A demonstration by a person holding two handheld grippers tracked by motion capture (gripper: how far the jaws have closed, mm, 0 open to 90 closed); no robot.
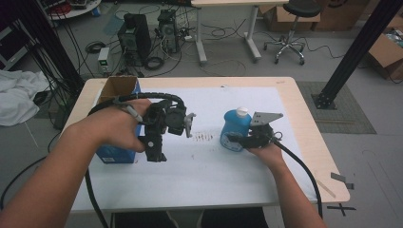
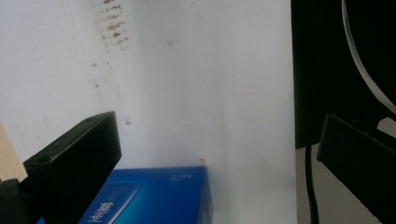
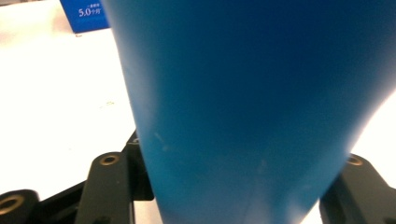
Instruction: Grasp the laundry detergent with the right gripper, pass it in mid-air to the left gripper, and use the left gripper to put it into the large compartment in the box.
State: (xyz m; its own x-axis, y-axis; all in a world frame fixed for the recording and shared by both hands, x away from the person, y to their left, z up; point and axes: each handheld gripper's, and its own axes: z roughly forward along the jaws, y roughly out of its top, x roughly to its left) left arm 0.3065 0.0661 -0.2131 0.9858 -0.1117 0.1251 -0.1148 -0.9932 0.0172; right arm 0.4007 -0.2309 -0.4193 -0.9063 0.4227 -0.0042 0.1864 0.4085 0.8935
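A blue box (image 1: 116, 121) with an open cardboard top stands at the left edge of the white mat (image 1: 214, 166), just beside the left gripper (image 1: 189, 124), whose jaws are spread and hold nothing above the mat. Right of a smudged patch (image 1: 204, 137), the blue bottle (image 1: 235, 128) with a white cap stands upright, pinched between the right gripper (image 1: 240, 140) jaws near its base.

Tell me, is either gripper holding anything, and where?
The right gripper clamps the blue bottle around its lower body. The left gripper is open, holding nothing.
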